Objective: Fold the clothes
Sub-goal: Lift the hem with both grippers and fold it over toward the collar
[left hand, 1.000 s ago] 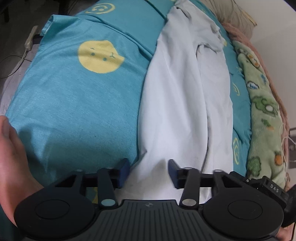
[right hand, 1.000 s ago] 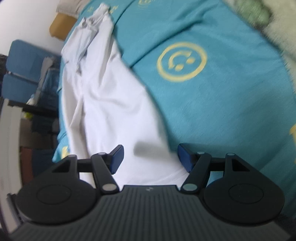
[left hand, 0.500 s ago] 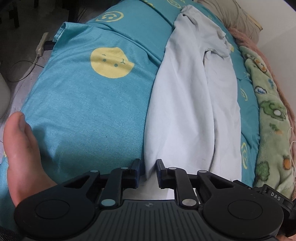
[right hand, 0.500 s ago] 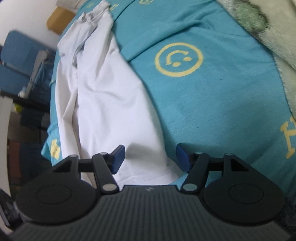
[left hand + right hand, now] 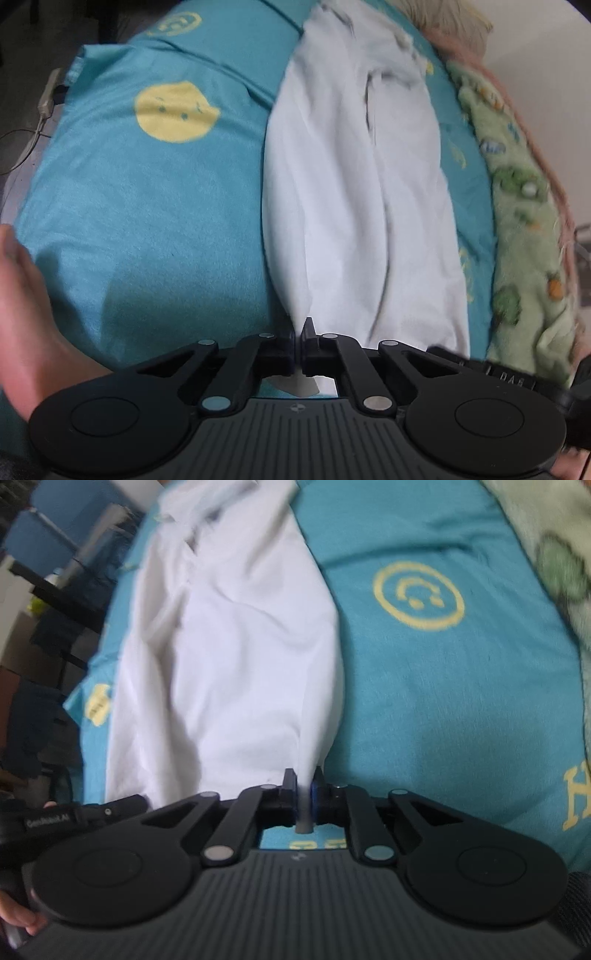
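A white shirt (image 5: pixel 351 203) lies lengthwise on the teal smiley bedsheet (image 5: pixel 147 221), collar end far away. In the left wrist view my left gripper (image 5: pixel 298 332) pinches the shirt's near left hem corner, jaws closing tight with a tuft of white cloth showing behind them. The right wrist view shows the same shirt (image 5: pixel 229 664), and my right gripper (image 5: pixel 304 786) has its jaws closing on the near right hem corner, blue pads pressed on a fold of white cloth. Both corners are lifted slightly off the sheet (image 5: pixel 443 701).
A green patterned blanket (image 5: pixel 524 221) runs along the bed's right side, with a beige pillow (image 5: pixel 443 14) at the far end. A person's hand (image 5: pixel 22 295) is at the left edge. A power strip (image 5: pixel 48 96) lies on the floor, and blue chairs (image 5: pixel 55 528) stand beyond the bed.
Both grippers went from open around the shirt's near hem to shut on its corners. They have risen a little, pulling the cloth up.
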Demonstrator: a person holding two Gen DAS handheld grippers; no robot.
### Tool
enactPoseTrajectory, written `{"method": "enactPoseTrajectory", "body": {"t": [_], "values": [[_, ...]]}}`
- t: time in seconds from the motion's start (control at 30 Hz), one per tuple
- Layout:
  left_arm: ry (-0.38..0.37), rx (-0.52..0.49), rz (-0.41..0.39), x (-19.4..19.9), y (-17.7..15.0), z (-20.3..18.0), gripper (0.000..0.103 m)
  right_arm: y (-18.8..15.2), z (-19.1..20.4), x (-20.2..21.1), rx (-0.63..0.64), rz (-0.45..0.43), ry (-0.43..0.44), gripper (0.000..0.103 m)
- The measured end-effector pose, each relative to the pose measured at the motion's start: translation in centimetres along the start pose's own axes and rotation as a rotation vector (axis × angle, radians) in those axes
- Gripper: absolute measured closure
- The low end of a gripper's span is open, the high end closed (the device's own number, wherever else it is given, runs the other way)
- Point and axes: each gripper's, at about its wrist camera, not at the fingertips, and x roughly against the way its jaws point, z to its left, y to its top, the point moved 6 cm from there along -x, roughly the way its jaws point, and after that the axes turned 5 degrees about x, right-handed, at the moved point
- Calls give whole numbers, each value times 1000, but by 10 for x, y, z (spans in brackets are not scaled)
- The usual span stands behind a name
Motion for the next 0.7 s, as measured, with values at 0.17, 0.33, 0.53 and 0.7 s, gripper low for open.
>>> {"method": "enactPoseTrajectory", "body": {"t": [0.17,0.33,0.53,0.7], "values": [[-150,117,-134,48,11,-16,100,12,4,42,-45,-88,83,94],[-203,105,-234,103,36,-46,101,27,25,97,-27,-199,156,94],[-225,87,-276,150,13,-63,101,10,36,151,-2,-292,189,95],[-226,75,-301,179,-38,-54,101,-32,30,186,5,-346,213,95]]}}
